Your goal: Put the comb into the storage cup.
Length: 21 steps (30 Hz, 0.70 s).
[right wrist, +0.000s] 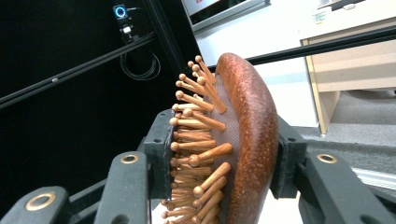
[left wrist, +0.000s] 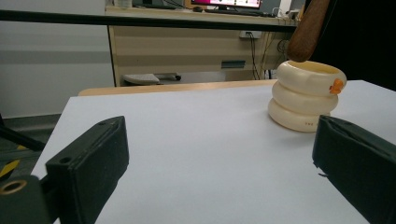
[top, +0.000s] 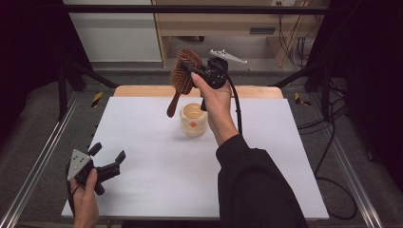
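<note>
Black fingers of the left gripper [top: 105, 159] sit spread wide with nothing in them, low at the near left of the white desk [top: 157, 185]. Farther back, the right gripper [top: 192, 71] is clamped on the wooden hairbrush [top: 184, 76], held up with its handle hanging just above the cream ringed cup [top: 193, 119].
</note>
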Each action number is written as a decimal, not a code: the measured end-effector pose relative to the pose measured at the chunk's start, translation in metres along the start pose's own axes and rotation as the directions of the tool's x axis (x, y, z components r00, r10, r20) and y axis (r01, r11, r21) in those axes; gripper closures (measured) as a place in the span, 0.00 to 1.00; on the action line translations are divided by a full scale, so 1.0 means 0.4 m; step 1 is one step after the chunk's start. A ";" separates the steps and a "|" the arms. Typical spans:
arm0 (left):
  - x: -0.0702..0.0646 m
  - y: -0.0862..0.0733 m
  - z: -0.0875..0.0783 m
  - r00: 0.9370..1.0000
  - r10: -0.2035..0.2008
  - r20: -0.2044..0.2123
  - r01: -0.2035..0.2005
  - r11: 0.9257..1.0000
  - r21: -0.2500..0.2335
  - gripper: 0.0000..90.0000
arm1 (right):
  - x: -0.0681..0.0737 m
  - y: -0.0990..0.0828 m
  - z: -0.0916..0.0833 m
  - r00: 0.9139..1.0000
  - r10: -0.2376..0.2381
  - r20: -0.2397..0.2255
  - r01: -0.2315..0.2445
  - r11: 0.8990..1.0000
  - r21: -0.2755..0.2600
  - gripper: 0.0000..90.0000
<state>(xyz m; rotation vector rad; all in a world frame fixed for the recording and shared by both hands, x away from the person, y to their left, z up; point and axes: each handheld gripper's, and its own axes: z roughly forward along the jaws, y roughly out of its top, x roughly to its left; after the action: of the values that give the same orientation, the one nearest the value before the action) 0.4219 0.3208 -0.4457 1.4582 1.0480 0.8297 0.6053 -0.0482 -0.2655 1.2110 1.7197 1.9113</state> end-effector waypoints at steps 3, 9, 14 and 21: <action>0.000 0.000 0.001 1.000 0.001 -0.001 -0.001 1.000 0.002 0.04 | -0.004 0.005 -0.004 1.000 0.003 0.005 -0.003 1.000 -0.005 0.58; 0.000 0.001 0.000 1.000 0.004 -0.002 -0.004 1.000 -0.001 0.04 | -0.018 0.015 -0.010 1.000 0.005 0.020 -0.005 1.000 -0.014 0.58; 0.000 -0.001 0.002 1.000 -0.009 0.006 0.009 1.000 0.000 0.04 | -0.025 0.020 -0.022 0.999 -0.004 0.038 0.005 1.000 -0.026 0.58; 0.001 0.001 0.002 1.000 -0.015 0.006 0.015 1.000 -0.003 0.04 | -0.036 0.030 -0.045 0.999 0.000 0.048 0.003 0.999 -0.051 0.58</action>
<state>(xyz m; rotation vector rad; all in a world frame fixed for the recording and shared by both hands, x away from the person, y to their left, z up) 0.4229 0.3206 -0.4455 1.4475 1.0516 0.8153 0.6044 -0.0733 -0.2586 1.2269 1.6368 1.8974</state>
